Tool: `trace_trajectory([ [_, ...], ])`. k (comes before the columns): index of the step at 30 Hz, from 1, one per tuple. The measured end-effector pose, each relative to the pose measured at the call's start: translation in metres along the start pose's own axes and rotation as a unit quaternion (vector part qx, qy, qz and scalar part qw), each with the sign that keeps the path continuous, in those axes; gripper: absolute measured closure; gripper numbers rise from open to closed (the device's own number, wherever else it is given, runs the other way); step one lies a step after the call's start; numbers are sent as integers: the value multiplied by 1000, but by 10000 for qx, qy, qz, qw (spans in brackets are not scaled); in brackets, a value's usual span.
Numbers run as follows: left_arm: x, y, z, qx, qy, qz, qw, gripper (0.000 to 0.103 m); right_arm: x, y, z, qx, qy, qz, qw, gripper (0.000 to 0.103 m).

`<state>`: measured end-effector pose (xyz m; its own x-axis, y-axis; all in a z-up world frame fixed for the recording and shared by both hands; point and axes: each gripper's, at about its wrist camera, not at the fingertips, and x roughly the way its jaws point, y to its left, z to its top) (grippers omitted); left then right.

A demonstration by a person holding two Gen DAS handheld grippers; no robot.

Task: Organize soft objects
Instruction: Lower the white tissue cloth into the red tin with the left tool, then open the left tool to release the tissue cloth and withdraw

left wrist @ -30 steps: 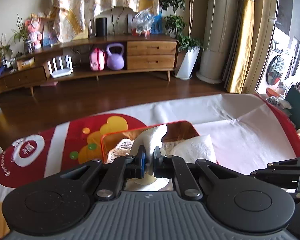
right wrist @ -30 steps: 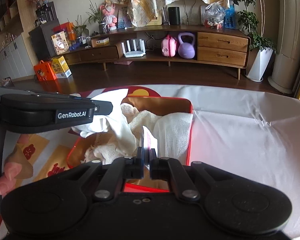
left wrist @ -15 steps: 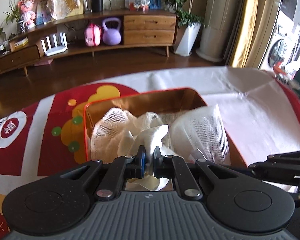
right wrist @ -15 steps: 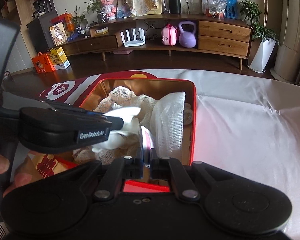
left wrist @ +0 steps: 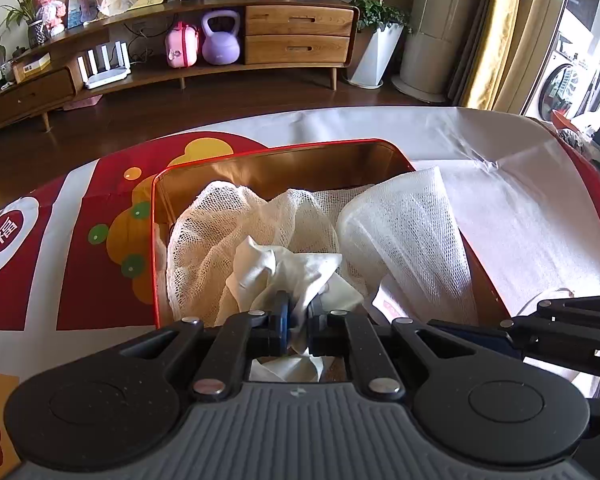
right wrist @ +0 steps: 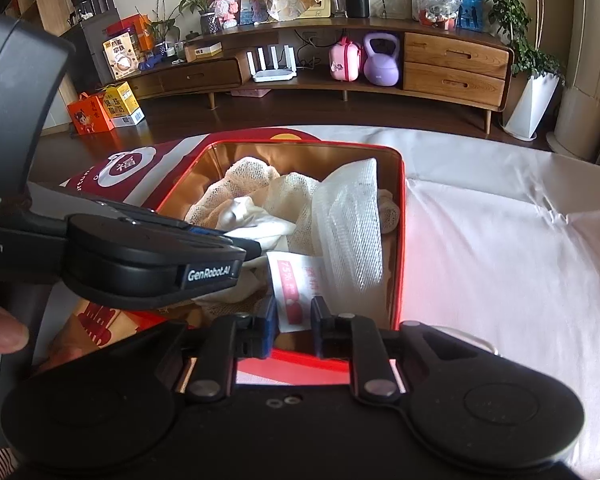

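A red tin box (left wrist: pixel 284 148) (right wrist: pixel 399 240) with a gold inside stands on the covered table. It holds white mesh cloths (left wrist: pixel 220 232) (right wrist: pixel 348 224), a crumpled white cloth (left wrist: pixel 284 268) (right wrist: pixel 256 220) and a small white-and-pink packet (right wrist: pixel 296 280). My left gripper (left wrist: pixel 298 326) is shut on the crumpled white cloth, low over the box; it shows from the side in the right wrist view (right wrist: pixel 244 246). My right gripper (right wrist: pixel 294 330) is open at the box's near edge, with the packet lying free between its fingers.
The table cover is red with a printed pattern on the left (left wrist: pixel 100 232) and plain white on the right (right wrist: pixel 500 240). Beyond the table is a wooden floor and a long low cabinet (left wrist: pixel 292 36). A thumb (right wrist: pixel 0 324) shows at the left edge.
Both grippers tilted down over the box. The left lowered the white cloth into it. The right gripper opened and released the packet.
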<state>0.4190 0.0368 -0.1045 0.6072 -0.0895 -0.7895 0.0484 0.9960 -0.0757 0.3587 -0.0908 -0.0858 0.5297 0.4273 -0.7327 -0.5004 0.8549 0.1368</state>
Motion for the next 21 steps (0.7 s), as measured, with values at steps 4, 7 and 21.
trace_trajectory([
  [4,-3,-2,0,-23,-11,27,10000,92,-5,2,0,-30,-32,0,10000,77],
  [7,-6,-2,0,-35,-20,60,10000,87,-10,3,2,-34,-60,0,10000,74],
  [21,-45,-3,2,-109,-310,56,9994,33,-42,10,4,0,-214,-79,9997,57],
])
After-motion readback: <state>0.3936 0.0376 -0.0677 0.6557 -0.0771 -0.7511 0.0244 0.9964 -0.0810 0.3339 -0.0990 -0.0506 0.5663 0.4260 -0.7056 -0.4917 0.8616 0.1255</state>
